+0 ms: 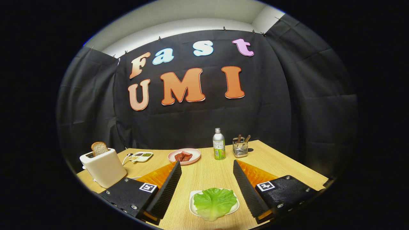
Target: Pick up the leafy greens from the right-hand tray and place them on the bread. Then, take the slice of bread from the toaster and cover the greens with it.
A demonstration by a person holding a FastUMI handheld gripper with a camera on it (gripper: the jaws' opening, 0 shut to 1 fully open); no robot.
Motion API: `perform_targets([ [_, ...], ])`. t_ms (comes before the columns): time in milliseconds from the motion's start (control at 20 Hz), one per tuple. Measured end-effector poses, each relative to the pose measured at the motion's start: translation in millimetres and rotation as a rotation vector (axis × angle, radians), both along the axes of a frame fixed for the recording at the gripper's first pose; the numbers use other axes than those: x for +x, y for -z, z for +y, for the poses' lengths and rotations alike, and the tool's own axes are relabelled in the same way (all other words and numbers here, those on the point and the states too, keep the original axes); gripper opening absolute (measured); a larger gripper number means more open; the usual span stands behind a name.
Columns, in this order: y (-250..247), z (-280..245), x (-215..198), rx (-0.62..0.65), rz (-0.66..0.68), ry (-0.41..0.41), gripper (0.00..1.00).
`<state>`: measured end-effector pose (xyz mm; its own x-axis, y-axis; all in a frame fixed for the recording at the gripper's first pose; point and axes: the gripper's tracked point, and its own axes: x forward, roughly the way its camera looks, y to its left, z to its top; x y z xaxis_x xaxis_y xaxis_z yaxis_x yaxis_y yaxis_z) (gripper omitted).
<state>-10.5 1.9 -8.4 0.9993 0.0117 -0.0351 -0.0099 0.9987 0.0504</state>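
Note:
A green lettuce leaf [214,201] lies on a small white tray [193,207] on the wooden table, low between my two fingers. My gripper [207,166] is open, fingers spread wide to either side of the tray and touching nothing. A cream toaster [104,167] stands at the left beyond the left finger, with a slice of bread [99,148] sticking up out of its slot. Orange surfaces [158,175] show behind both fingers; what lies on them is hidden.
A pink plate [192,158] with red meat pieces sits ahead in the middle. To its left is a small white dish [141,156] with seasonings. A metal bottle [219,144] and a wire cutlery holder [240,147] stand further right. The table's right edge lies past the right finger.

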Motion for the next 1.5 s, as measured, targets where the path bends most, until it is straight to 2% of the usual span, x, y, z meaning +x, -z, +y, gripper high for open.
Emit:
perform_targets([
  [450, 10.4, -4.7, 4.7, -0.055, -0.01, 0.038, 0.97],
  [800, 77.9, -10.1, 19.1, -0.139, 0.182, 0.07, 0.97],
  [1200, 142.1, -7.1, 23.2, -0.27, 0.428, 0.027, 0.99],
  [1500, 165.0, -7.6, 24.8, -0.242, 0.51, 0.017, 1.0],
])
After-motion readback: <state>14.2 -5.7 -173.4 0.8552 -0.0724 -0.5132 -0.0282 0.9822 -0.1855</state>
